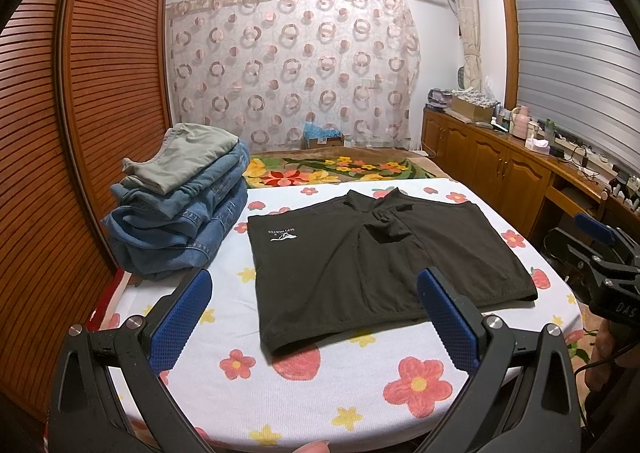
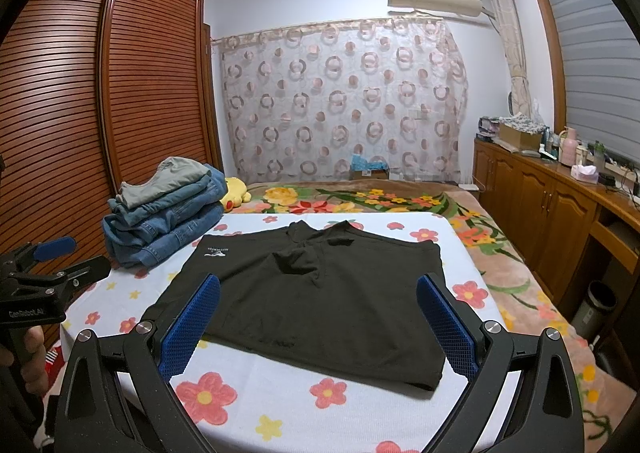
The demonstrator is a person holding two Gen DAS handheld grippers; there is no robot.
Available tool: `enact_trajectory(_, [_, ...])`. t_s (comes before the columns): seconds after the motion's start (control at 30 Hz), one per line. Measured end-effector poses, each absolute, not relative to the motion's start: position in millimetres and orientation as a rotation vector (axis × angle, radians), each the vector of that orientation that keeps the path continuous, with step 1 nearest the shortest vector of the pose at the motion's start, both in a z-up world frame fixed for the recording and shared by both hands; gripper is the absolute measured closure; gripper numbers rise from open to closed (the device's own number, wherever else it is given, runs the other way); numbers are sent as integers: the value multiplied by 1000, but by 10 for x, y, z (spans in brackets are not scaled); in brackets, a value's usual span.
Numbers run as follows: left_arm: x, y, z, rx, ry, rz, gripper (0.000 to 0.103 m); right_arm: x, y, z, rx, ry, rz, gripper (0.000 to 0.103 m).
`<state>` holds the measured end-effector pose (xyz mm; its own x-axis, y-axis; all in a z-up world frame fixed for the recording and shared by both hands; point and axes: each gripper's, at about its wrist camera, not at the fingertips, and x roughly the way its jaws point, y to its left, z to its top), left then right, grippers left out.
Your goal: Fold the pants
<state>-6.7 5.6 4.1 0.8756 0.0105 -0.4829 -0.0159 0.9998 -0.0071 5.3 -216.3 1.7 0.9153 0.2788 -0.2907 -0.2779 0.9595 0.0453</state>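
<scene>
Lying flat on the flowered white sheet of the bed is one pair of black shorts, spread wide with both legs open to the sides and the crotch bunched into a small rumpled knot near the far edge. A white logo with lettering sits on the left leg near its hem. The cloth looks smooth apart from that knot and one long crease down the middle.

At the bed's left side one stack of folded clothes rests; it seems to hold three denim pieces under one grey-green piece, though the layers are hard to separate.

Two tongs are in view, both held above the near edge of the bed. The left tongs stand wide apart and hold nothing; the right tongs likewise gape with nothing between them.
</scene>
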Motion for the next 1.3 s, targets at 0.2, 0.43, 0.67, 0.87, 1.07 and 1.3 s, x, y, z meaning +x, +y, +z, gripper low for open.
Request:
enact_trajectory(0.2, [-69, 53, 42, -10, 502, 14, 0, 51, -2163, 18, 3, 300, 287, 4])
enact_trajectory(0.43, [-72, 51, 42, -10, 501, 14, 0, 50, -2161, 18, 4, 300, 286, 4])
enact_trajectory(0.67, [-74, 50, 40, -9, 499, 14, 0, 49, -2165, 18, 5, 300, 287, 4])
enact_trajectory(0.87, [-75, 48, 39, -8, 498, 14, 0, 48, -2165, 18, 4, 300, 287, 4])
enact_trajectory(1.07, [-97, 87, 73, -6, 490, 30, 0, 72, -2169, 6, 6, 309, 282, 4])
enact_trajectory(1.3, [26, 133, -9, -2, 544, 22, 0, 121, -2202, -46, -4, 331, 284, 4])
